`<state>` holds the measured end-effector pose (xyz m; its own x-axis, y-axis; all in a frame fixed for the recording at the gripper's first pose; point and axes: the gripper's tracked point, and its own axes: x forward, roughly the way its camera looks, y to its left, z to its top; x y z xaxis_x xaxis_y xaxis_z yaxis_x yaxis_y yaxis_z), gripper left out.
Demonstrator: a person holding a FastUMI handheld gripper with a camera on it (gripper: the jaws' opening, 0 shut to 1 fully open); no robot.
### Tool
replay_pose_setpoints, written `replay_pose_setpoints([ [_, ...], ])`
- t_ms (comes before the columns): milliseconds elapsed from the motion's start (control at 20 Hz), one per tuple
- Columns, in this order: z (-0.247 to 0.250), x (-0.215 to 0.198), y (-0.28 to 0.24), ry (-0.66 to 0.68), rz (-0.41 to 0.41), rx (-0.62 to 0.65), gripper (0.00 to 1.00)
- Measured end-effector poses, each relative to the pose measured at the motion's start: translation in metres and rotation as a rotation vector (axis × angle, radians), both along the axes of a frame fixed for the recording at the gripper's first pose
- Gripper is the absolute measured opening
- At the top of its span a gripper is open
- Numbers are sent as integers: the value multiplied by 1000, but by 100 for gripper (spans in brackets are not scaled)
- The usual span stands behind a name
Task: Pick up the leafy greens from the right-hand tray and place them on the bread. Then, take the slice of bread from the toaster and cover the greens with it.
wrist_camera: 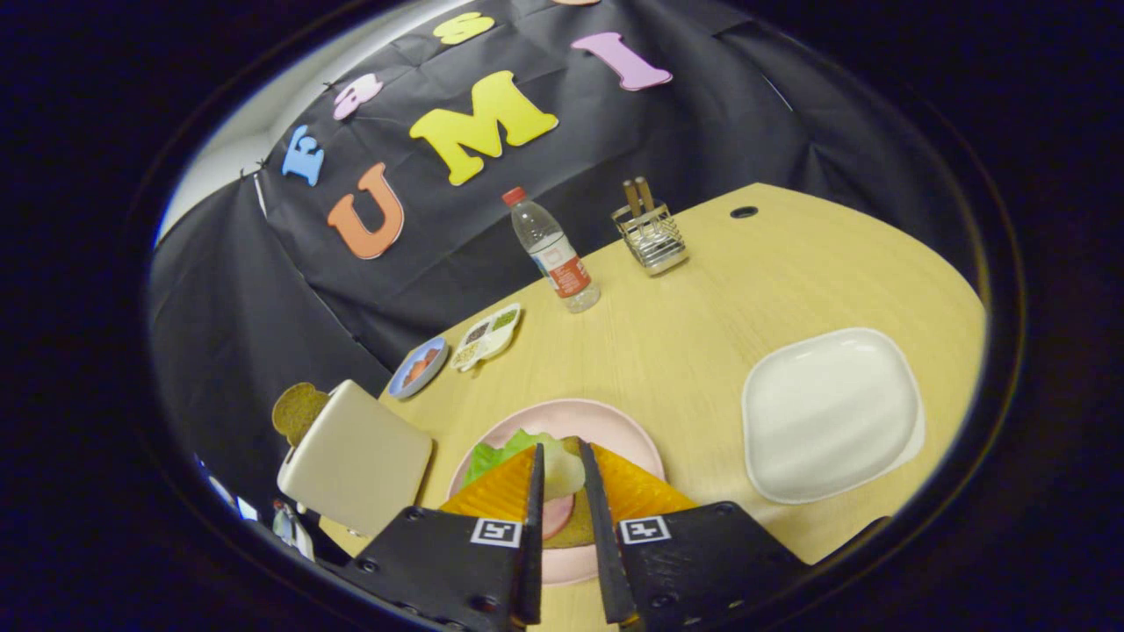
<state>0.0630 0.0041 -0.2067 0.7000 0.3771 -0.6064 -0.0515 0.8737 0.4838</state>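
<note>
Greens (502, 452) between the tool (559, 465) fingers, seemingly pinched, over plate (615, 423).

Black screwed claw (559, 470), square tags

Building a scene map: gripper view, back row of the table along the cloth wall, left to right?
Toaster with bread slice, blue plate, divided white dish, water bottle, wire holder. Gripper pinches greens over the pink plate.

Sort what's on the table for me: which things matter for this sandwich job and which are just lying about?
Job: leafy greens between the tool fingers, held over the bread on the pink plate; toaster holding a bread slice; white tray.

Lying about: water bottle, utensil rack, blue dish, sectioned dish.
</note>
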Motion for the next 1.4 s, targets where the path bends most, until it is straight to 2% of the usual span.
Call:
replay_pose_setpoints([
  [200,3,-3,-7,-28,-14,-88,53],
  [300,6,-9,-4,-42,-9,-117,54],
  [350,12,-9,-4,-58,-9,-138,69],
  [550,51,-9,8,-174,-38,-200,94],
  [750,123,-19,49,-360,-84,-216,96],
  [950,175,-28,101,-514,-109,-247,96],
  [1150,191,-35,169,-573,-63,-268,96],
  [1400,174,-29,250,-544,6,-288,95],
])
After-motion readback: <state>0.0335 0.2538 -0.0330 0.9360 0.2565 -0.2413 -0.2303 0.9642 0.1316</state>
